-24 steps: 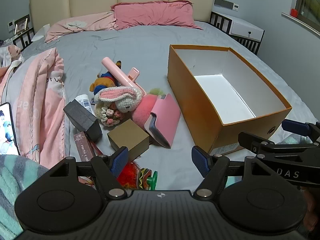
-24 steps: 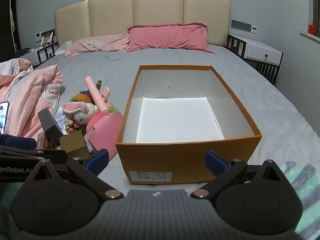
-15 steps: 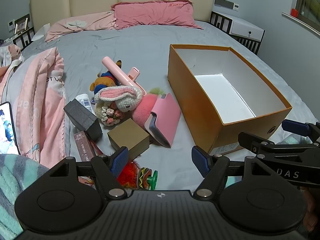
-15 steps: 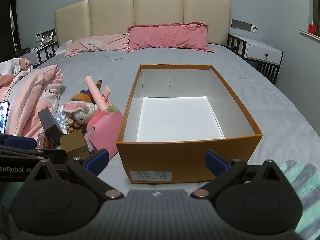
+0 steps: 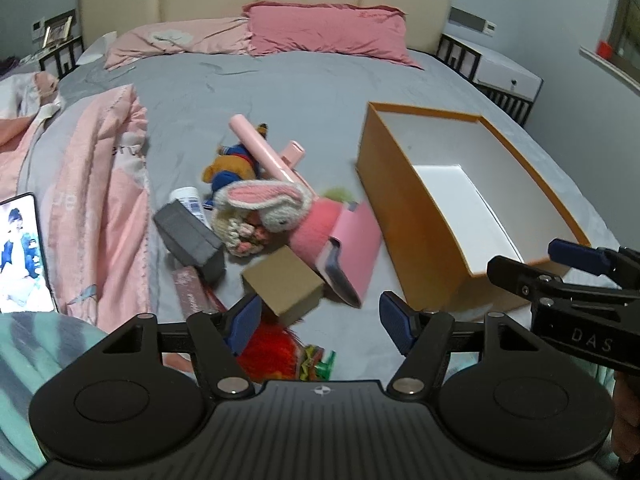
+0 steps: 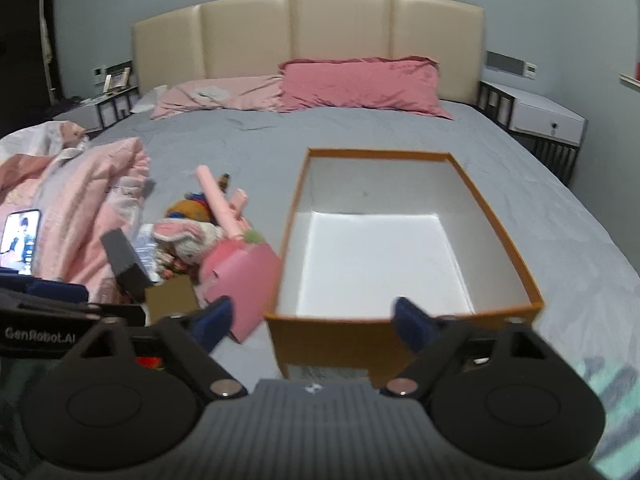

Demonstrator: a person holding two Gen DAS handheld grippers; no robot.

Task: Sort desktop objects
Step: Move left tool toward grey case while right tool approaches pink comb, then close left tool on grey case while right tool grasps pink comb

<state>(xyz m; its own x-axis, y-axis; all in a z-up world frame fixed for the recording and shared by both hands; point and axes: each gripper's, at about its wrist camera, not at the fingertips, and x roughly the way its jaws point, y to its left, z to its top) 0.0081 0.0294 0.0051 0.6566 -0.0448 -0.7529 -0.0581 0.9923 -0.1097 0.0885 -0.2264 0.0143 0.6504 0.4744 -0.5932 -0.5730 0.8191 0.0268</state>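
An empty orange box (image 5: 384, 184) with a white inside stands on the grey bed, also in the right wrist view (image 6: 500, 224). Left of it lies a pile: a crocheted bunny (image 5: 264, 204), a pink tube (image 5: 260, 148), a pink case (image 5: 356, 248), a brown cardboard box (image 5: 284, 280), a dark grey box (image 5: 188, 236), a red toy (image 5: 268, 348). My left gripper (image 5: 320, 318) is open and empty, just in front of the brown box. My right gripper (image 6: 316, 320) is open and empty at the orange box's near wall; it also shows in the left wrist view (image 5: 560, 268).
A pink quilt (image 5: 92, 184) lies at the left with a lit phone (image 5: 22, 252) on it. Pink pillows (image 5: 320, 36) and a beige headboard are at the far end. A white nightstand (image 5: 504, 72) stands at the right. A teal striped cloth (image 5: 24, 356) is at my near left.
Both grippers have moved forward and up; the views have tilted upward and are slightly blurred. The left gripper is closer to the brown box. Nothing was taken hold of.
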